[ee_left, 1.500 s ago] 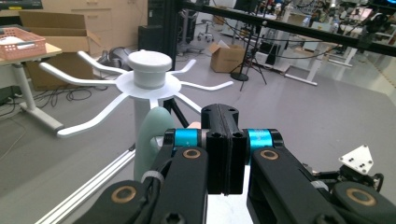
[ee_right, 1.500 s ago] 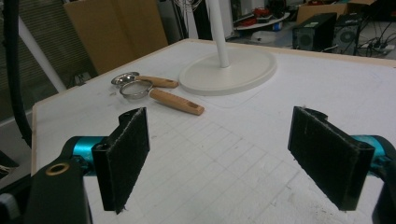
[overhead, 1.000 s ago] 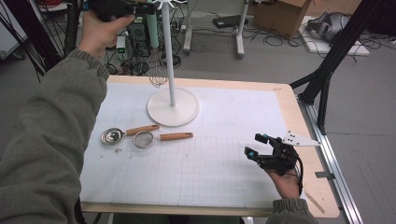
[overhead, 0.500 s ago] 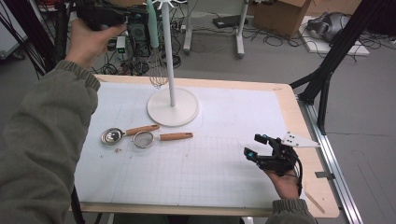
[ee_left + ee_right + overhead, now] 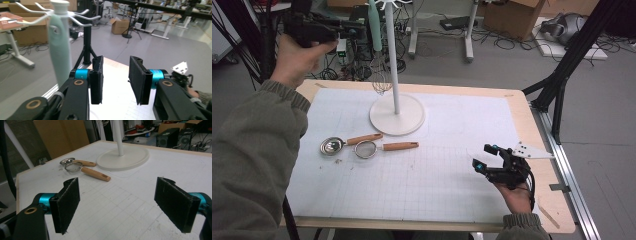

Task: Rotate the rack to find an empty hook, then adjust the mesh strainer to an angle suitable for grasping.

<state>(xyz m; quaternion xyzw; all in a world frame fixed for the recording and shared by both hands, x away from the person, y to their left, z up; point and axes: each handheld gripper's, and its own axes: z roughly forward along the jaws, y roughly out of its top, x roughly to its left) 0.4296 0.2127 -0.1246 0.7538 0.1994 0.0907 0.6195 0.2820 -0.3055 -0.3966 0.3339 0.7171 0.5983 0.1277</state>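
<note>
Whisk (image 5: 377, 45) hangs vertically, handle up.

The high view looked forward and down from above the near edge of the table (image 5: 472, 200), taking in its whole top and the floor beyond the far edge. The left gripper view rode high off the far left corner, close beside the rack (image 5: 60, 15), facing across toward the right edge. The right gripper view sat low near the near right corner, looking toward the far left. Both shared the rack's base (image 5: 122, 157) (image 5: 397, 115) with the high view.
</note>
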